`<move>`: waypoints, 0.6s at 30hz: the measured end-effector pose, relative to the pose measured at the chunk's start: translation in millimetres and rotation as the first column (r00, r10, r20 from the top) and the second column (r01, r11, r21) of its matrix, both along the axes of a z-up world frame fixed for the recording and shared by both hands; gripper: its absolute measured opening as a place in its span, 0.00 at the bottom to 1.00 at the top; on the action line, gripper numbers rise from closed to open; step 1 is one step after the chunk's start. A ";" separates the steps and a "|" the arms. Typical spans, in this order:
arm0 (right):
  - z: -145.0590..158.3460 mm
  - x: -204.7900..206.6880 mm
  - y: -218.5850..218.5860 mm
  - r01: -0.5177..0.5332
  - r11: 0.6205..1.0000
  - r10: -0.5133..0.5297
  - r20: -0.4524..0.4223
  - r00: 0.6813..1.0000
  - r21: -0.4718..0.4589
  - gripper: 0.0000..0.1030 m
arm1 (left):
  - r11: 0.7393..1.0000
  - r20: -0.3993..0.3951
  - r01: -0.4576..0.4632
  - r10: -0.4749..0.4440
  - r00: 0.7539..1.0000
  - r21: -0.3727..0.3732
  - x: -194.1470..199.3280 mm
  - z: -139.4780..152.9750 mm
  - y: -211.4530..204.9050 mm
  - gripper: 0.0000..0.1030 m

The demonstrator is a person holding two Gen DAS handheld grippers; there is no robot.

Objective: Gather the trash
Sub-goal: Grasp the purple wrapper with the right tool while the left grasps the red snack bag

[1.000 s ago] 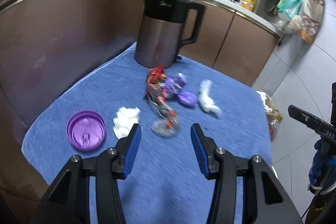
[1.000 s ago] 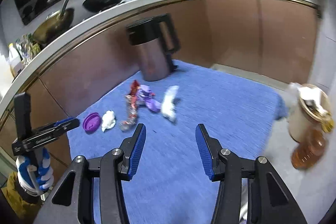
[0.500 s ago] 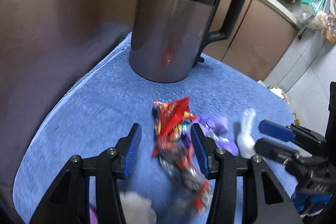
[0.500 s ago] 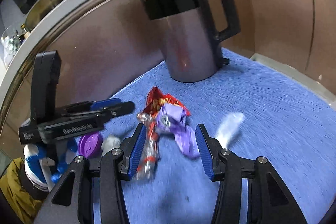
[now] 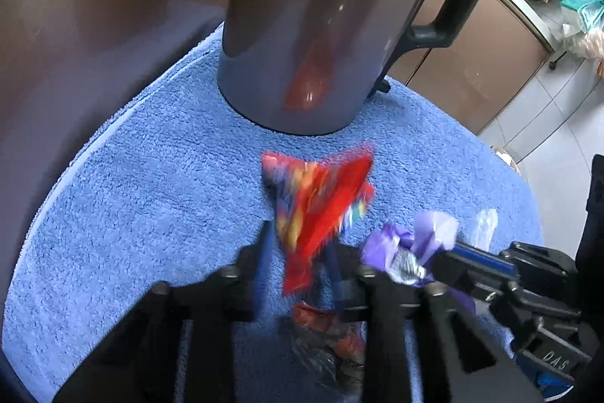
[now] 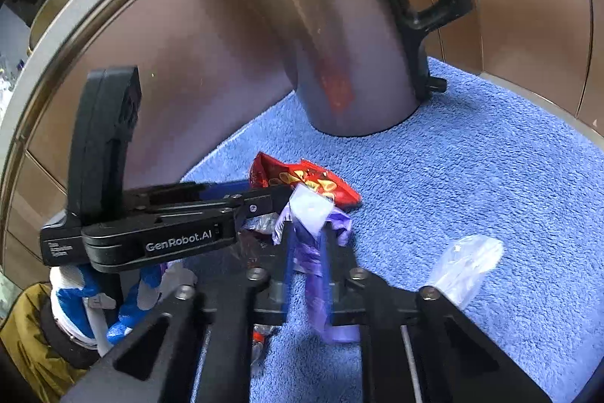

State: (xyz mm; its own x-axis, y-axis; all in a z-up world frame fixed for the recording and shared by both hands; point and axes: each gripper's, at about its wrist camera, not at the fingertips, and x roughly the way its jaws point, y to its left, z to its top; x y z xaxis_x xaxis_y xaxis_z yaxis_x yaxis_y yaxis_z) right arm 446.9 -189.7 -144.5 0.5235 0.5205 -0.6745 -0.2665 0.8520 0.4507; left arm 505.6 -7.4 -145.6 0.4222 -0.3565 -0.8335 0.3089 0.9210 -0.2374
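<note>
Low centre of each wrist view on the blue terry cloth (image 5: 132, 214), left gripper (image 5: 298, 252) closing on the crinkled red foil snack wrapper (image 5: 321, 203), right gripper (image 6: 305, 248) closing on the purple plastic wrapper (image 6: 313, 263), both wrappers running lengthwise between the pads.

The red snack wrapper (image 5: 321, 203) is crumpled and stands up between the fingers of my left gripper (image 5: 298, 252). The purple wrapper (image 6: 311, 244) is just beside it, pinched in my right gripper (image 6: 305, 252). A clear plastic piece (image 6: 464, 267) lies alone on the blue towel (image 6: 490, 184).
</note>
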 end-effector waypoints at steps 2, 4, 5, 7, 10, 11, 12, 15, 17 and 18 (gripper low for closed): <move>1.5 -2.5 -3.8 0.006 1.000 -0.006 0.010 1.000 -0.002 0.04 | 1.000 0.002 -0.010 0.010 1.000 -0.003 -0.1 -0.9 4.3 0.09; 2.5 -3.9 -6.6 0.012 1.000 -0.012 0.015 1.000 0.000 0.03 | 1.000 0.009 -0.023 0.023 1.000 -0.018 -0.2 0.4 8.0 0.06; 3.8 -4.3 -8.0 0.015 1.000 -0.015 0.019 1.000 0.002 0.03 | 0.999 0.013 -0.027 0.028 1.000 -0.027 -1.2 1.9 10.6 0.05; 6.0 -5.0 -9.7 0.018 1.000 -0.018 0.031 0.999 0.010 0.02 | 0.999 0.025 -0.033 0.034 0.999 -0.037 -5.0 6.4 17.2 0.04; 12.5 -10.1 -11.5 0.019 1.000 -0.020 0.060 0.998 0.016 0.02 | 0.998 0.047 -0.047 0.050 0.998 -0.052 -10.8 15.5 29.2 0.04; 14.6 -11.9 -12.5 0.020 1.000 -0.021 0.066 0.998 0.019 0.02 | 0.997 0.052 -0.053 0.056 0.997 -0.056 -11.4 17.6 32.5 0.04; 18.4 -14.0 -12.6 0.020 1.000 -0.022 0.076 0.997 0.020 0.01 | 0.996 0.059 -0.062 0.065 0.996 -0.061 -13.7 21.3 37.1 0.04; 31.4 -27.1 -16.0 0.021 1.000 -0.023 0.099 0.995 0.023 0.01 | 0.994 0.075 -0.084 0.089 0.993 -0.077 -21.6 33.5 50.8 0.04; 40.5 -33.2 -10.6 0.023 1.000 -0.025 0.111 0.993 0.022 0.01 | 0.992 0.088 -0.093 0.101 0.991 -0.086 -29.1 44.0 58.1 0.04; 47.9 -39.2 -11.3 0.025 0.999 -0.028 0.121 0.992 0.021 0.01 | 0.991 0.097 -0.097 0.106 0.990 -0.089 -35.2 50.9 62.8 0.04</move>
